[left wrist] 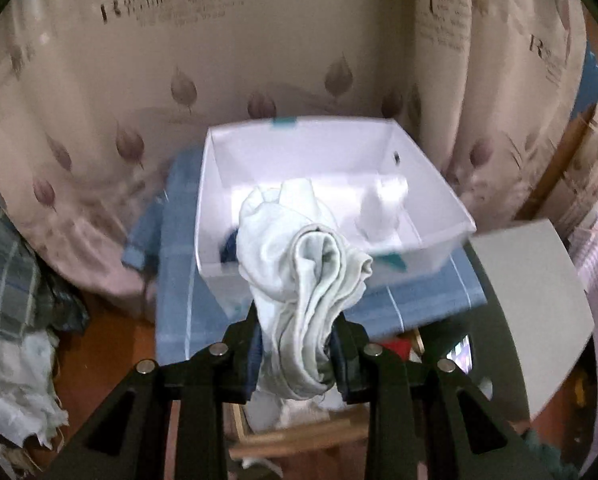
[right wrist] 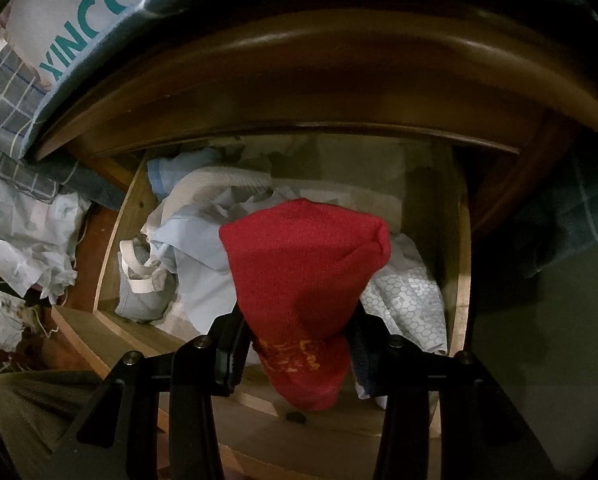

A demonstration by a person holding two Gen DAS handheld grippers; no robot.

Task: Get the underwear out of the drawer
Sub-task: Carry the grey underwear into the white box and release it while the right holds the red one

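My left gripper (left wrist: 297,332) is shut on a pale white-green bundle of underwear (left wrist: 299,264) and holds it in the air in front of a white open box (left wrist: 211,200). My right gripper (right wrist: 299,332) is shut on a red garment (right wrist: 303,264) with yellow print and holds it above the open wooden drawer (right wrist: 115,240). The drawer holds several crumpled pale blue and white garments (right wrist: 195,248), one with a honeycomb print (right wrist: 407,300).
The white box sits on a blue checked cloth (left wrist: 179,288) and holds a white item (left wrist: 383,208). A leaf-print curtain (left wrist: 139,80) hangs behind. A grey board (left wrist: 531,312) lies at right. Crumpled cloths (right wrist: 27,232) lie left of the drawer.
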